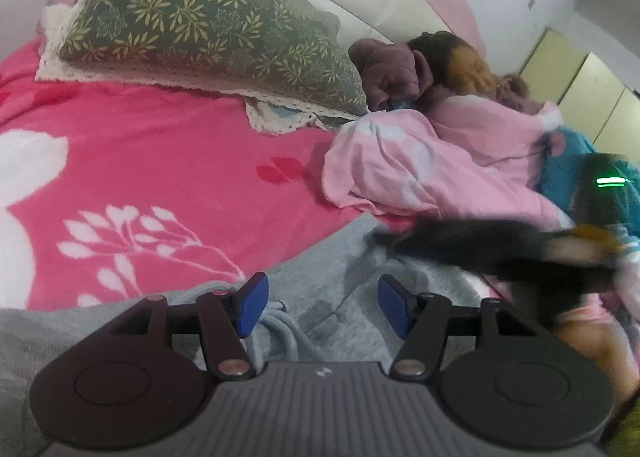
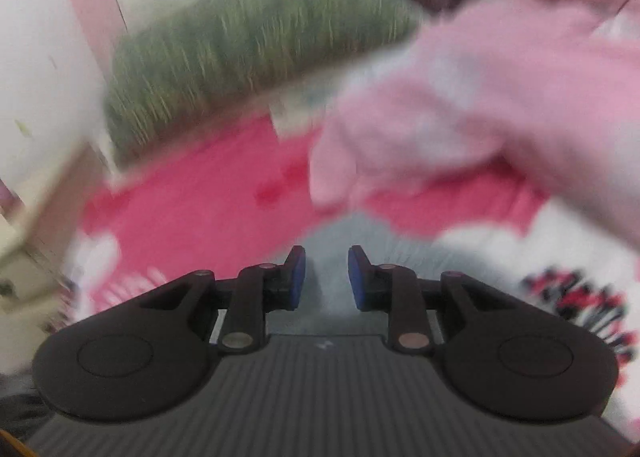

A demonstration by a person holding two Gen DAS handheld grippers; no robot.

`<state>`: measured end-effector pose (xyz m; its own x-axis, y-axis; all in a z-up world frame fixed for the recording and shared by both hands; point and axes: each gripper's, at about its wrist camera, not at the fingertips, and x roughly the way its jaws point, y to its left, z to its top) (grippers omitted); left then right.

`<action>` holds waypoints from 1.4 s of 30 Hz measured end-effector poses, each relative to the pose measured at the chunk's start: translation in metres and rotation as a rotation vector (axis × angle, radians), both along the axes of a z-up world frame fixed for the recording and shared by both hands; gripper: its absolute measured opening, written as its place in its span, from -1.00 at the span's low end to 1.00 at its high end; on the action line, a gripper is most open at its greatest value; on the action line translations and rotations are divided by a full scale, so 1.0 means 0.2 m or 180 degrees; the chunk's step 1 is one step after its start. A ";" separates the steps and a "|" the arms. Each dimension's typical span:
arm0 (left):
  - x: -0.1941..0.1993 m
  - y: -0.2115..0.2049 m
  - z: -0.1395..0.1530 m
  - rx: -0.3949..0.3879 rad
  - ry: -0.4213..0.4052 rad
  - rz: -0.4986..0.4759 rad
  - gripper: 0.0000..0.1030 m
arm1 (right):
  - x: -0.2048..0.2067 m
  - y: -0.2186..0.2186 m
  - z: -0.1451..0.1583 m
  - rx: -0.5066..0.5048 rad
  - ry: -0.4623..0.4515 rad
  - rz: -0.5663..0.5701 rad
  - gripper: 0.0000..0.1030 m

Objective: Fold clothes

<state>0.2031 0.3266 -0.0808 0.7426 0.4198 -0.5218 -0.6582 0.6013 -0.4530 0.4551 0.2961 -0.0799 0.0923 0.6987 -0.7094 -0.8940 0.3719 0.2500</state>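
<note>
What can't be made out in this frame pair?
- Right wrist view: motion blur smears the pillow and pink garment.
- Left wrist view: the right tool is a dark streak, so its jaws are unreadable.
- Grey garment: near part hidden behind the left tool.

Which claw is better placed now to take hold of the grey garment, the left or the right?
Left, probably. The left claw is open, low over the grey garment, drawstring between its fingers. The right claw view is motion-blurred.

My left gripper [image 1: 323, 305] fills the lower centre of its frame, blue pads [image 1: 252, 305] spread wide and gripping nothing. My right gripper [image 2: 326, 277], low in its blurred view, shows a narrower gap between its pads, nothing between them.
</note>
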 end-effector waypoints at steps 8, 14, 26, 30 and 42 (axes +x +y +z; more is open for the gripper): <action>0.00 -0.03 0.01 0.0182 0.0134 0.0087 0.33 | 0.08 -0.54 0.35 0.0089 -0.0151 -0.0814 -0.44; -0.02 -0.04 0.03 0.0228 0.0117 0.0154 0.33 | -0.14 -1.73 0.72 0.0397 -0.0432 -0.2071 -0.15; 0.06 -0.41 0.23 -0.0011 0.0056 -0.1047 0.39 | -1.23 -3.13 0.61 0.0540 -0.0448 -0.3604 0.08; 0.28 -0.67 0.20 0.0314 0.0234 -0.1683 0.39 | -1.11 -3.11 0.53 0.0647 -0.0388 -0.3422 0.17; 0.46 -0.70 -0.09 0.0337 0.0522 -0.1822 0.36 | -0.55 -2.86 0.10 -0.0337 -0.0281 -0.2957 0.22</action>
